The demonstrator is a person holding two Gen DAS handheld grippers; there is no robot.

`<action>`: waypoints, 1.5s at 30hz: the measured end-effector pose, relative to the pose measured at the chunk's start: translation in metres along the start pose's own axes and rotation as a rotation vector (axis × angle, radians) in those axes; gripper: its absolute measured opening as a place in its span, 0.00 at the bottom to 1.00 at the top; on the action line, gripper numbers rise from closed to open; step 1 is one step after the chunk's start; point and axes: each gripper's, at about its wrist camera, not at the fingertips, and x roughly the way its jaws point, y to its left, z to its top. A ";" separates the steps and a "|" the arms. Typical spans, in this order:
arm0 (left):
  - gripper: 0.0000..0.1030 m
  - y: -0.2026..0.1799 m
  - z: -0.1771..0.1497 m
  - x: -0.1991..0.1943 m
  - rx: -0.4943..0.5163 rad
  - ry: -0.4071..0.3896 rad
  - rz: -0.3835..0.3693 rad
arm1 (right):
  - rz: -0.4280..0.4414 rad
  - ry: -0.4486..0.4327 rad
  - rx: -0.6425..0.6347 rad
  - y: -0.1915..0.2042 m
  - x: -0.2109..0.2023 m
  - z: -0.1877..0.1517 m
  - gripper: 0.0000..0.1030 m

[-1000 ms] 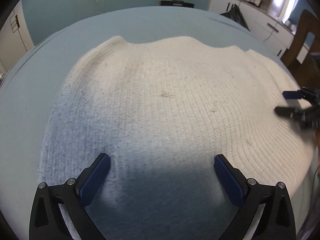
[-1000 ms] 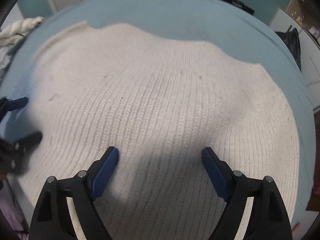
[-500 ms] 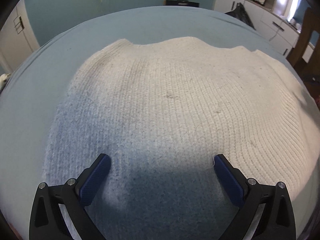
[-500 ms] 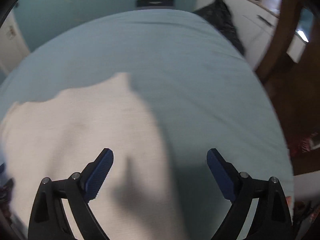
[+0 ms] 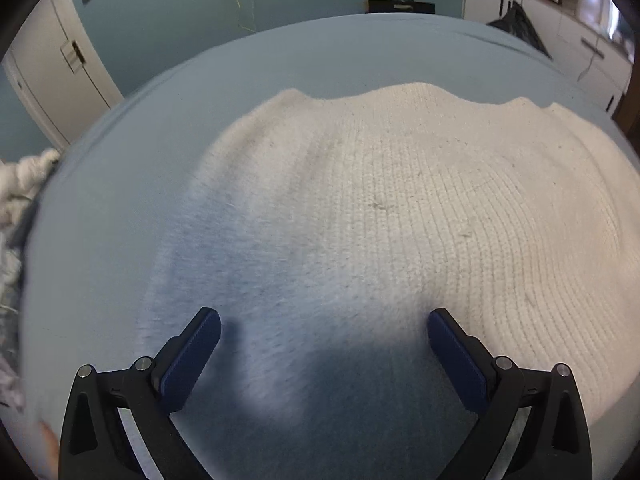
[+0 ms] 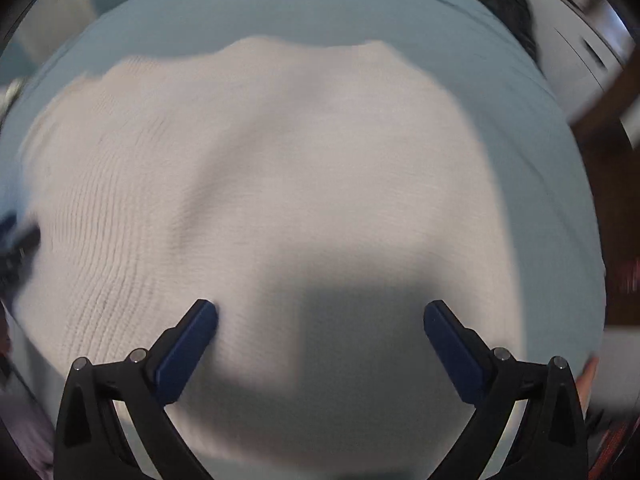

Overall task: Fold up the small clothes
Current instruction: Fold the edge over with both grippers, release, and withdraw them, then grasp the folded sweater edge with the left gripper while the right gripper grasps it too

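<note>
A cream knitted garment lies spread flat on a light blue bed. My left gripper hovers over its near left part, jaws wide apart, nothing between them. The right wrist view is blurred with motion. There the same garment fills the middle, and my right gripper hangs above its near side. Its jaws are opening and hold nothing. A dark shape at the left edge of that view looks like the left gripper.
A heap of white cloth lies at the bed's left edge. White cupboards and a dark garment stand beyond the far right corner. A teal wall and a white door lie behind. Dark wooden furniture stands right of the bed.
My right gripper swung right off the garment, then back over it, and its jaws widened. In the left wrist view the right gripper left the right edge, and the camera tipped up slightly.
</note>
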 end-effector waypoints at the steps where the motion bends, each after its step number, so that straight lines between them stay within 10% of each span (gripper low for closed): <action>1: 1.00 -0.001 -0.001 -0.011 0.017 -0.008 0.020 | 0.017 0.000 0.051 -0.015 -0.012 -0.008 0.98; 7: 1.00 0.022 -0.008 -0.104 0.036 -0.039 -0.001 | 0.182 0.042 0.301 -0.069 -0.071 -0.037 0.98; 15: 1.00 0.090 -0.063 -0.155 -0.148 0.128 -0.252 | 0.366 0.048 0.404 -0.123 -0.133 -0.028 0.99; 22: 0.99 0.144 -0.097 -0.072 -0.608 0.304 -0.563 | 0.397 0.199 0.530 -0.161 -0.042 -0.017 0.99; 40: 0.94 0.109 -0.100 0.056 -1.020 0.453 -0.746 | 0.605 0.272 0.846 -0.165 0.041 -0.001 0.99; 45: 0.66 0.113 -0.104 0.065 -1.127 0.437 -0.717 | 0.626 0.250 0.900 -0.178 0.040 -0.013 0.99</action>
